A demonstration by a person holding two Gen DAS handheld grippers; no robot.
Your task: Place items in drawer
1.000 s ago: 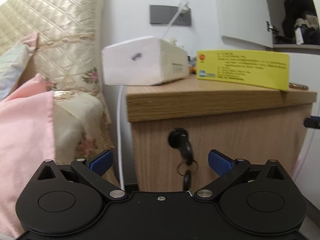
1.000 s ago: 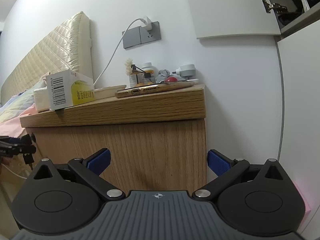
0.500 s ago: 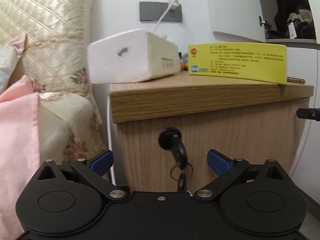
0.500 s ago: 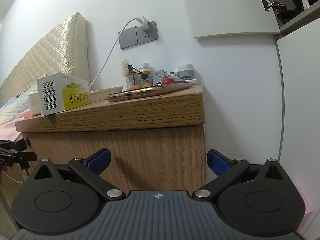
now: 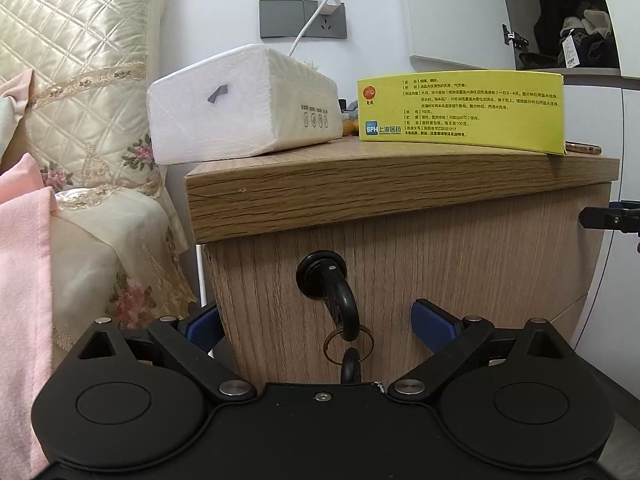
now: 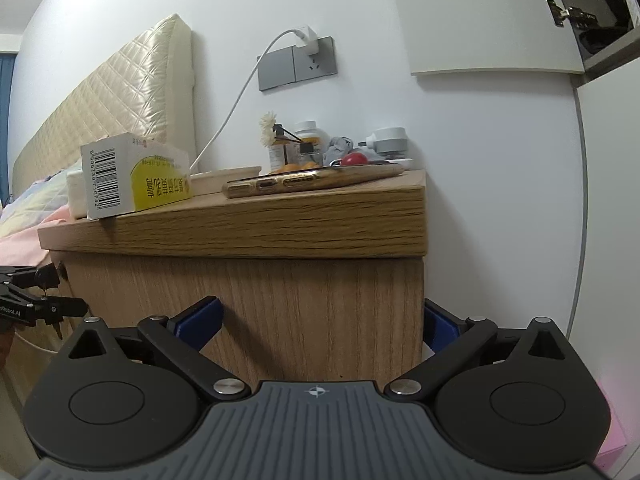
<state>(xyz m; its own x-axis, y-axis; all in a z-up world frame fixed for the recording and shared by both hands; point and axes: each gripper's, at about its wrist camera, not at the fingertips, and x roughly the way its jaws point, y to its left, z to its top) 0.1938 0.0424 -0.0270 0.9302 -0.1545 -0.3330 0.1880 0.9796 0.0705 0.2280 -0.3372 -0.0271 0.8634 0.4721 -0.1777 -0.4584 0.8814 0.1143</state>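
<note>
Drawer front (image 5: 460, 256) was seen dead ahead of the left gripper (image 5: 320, 322), whose spread fingers sat either side of the key (image 5: 340, 300) without touching it. Right gripper (image 6: 320, 320) was held wide open too, straddling the nightstand's right corner. Yellow box (image 5: 460, 110), tissue pack (image 5: 244, 108) and phone (image 6: 316, 182) were left lying on top, above both grippers.
</note>
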